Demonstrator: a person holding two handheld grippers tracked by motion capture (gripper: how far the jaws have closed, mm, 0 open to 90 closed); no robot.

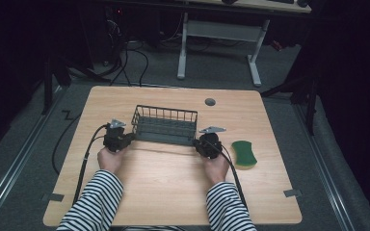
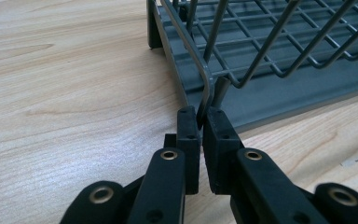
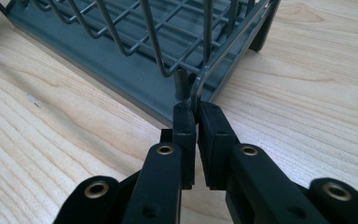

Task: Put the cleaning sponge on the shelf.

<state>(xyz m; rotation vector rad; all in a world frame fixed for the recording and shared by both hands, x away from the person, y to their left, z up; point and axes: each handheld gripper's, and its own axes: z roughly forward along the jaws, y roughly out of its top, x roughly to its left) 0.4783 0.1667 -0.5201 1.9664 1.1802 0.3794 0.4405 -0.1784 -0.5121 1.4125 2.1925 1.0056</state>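
Where the striped sleeves enter from the near table edge, each hand carries one gripper up to the wire rack (image 1: 165, 126). Left gripper (image 2: 201, 122): jaws pinched on the bent corner wire at the rack's near left end, wire seated between the pads. Right gripper (image 3: 196, 114): jaws likewise clamped on the corner wire at the near right end. Rack stands upright on its grey base tray, resting on the wooden table (image 1: 173, 183), roughly mid-table, long side toward the person. Green sponge (image 1: 244, 154) lies flat just right of the right gripper, apart from the rack. Grey round cap (image 1: 210, 102) sits beyond the rack, near the far edge.
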